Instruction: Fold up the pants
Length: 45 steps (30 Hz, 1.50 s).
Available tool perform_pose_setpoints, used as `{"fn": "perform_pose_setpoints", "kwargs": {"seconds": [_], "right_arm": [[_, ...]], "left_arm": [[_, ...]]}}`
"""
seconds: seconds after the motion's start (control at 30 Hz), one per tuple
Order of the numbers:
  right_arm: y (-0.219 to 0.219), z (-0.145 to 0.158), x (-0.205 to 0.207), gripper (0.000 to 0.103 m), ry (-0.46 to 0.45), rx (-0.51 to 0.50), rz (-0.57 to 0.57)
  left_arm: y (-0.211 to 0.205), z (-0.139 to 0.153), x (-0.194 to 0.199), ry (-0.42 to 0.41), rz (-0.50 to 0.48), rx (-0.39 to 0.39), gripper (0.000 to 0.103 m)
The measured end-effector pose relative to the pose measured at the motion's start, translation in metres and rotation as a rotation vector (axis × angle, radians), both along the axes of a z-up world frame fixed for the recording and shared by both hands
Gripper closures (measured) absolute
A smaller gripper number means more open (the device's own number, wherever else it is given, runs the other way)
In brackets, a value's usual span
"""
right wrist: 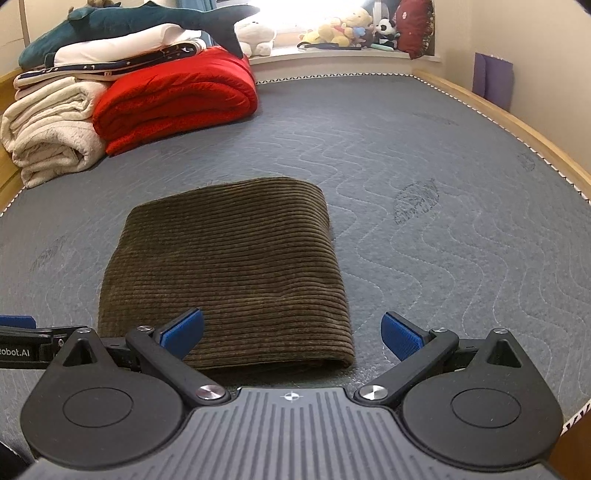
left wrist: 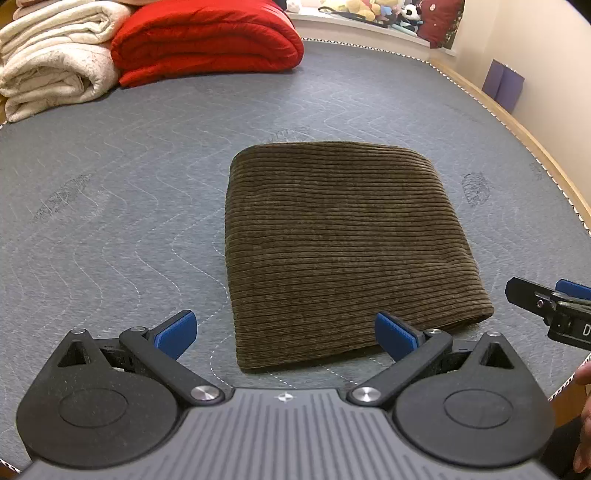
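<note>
On mattress [left wrist: 110, 192]: folded pants [left wrist: 343, 251] | both tools released | right view only: plush shark [right wrist: 122, 22]

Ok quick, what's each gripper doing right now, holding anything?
Left gripper: open, holding nothing, at the near edge of the folded pants.
Right gripper: open, holding nothing, at the same near edge.

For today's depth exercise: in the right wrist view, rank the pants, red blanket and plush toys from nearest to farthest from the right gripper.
1. Pants, just ahead of the right gripper, left of centre.
2. Red blanket, far left.
3. Plush toys, on the back ledge.
</note>
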State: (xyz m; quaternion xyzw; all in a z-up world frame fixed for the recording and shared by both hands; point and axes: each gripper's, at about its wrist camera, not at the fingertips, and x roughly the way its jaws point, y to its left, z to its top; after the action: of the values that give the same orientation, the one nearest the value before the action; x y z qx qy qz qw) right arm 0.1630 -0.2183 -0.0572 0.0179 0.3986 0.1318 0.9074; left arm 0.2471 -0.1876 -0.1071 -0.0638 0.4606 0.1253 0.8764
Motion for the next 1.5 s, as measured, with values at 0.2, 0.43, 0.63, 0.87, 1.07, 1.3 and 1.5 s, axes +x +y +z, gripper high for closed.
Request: {"fn": "perform_pose_setpoints", "kwargs": {"seconds": [0.2,0.43,0.63,0.87,1.07,1.3,1.5], "right_arm": [[0.0022,0.0006,-0.0007,0.001,-0.003,-0.006,0.004],[0.0054,0.0003,-0.0014,0.001,-0.003,-0.013,0.007],[0.0065,0.0007,-0.0019,0.001,-0.006,-0.018,0.012],[0.0067,0.0006,-0.0021,0.001,-0.007,-0.019,0.011],[0.0069,0.0007,-0.0021,0.001,-0.007,-0.020,0.012],[0.0076,0.0010,-0.0024,0.001,-0.007,-0.020,0.010],[0.0075,0.0012,-0.0023,0.001,-0.007,-0.019,0.011]], "left_arm": [[-0.0017,0.0009,0.0004,0.000,-0.002,-0.002,0.000],[-0.0016,0.0008,0.0005,-0.001,-0.006,-0.003,0.000],[-0.0023,0.0007,0.0005,0.001,-0.010,-0.002,0.000],[-0.0020,0.0009,0.0008,0.000,-0.012,-0.004,0.000],[-0.0026,0.0009,0.0008,-0.001,-0.014,-0.005,0.000],[-0.0028,0.0005,0.0001,-0.003,-0.017,-0.006,0.000],[-0.0034,0.0010,0.0000,-0.005,-0.029,-0.001,0.000]]}}
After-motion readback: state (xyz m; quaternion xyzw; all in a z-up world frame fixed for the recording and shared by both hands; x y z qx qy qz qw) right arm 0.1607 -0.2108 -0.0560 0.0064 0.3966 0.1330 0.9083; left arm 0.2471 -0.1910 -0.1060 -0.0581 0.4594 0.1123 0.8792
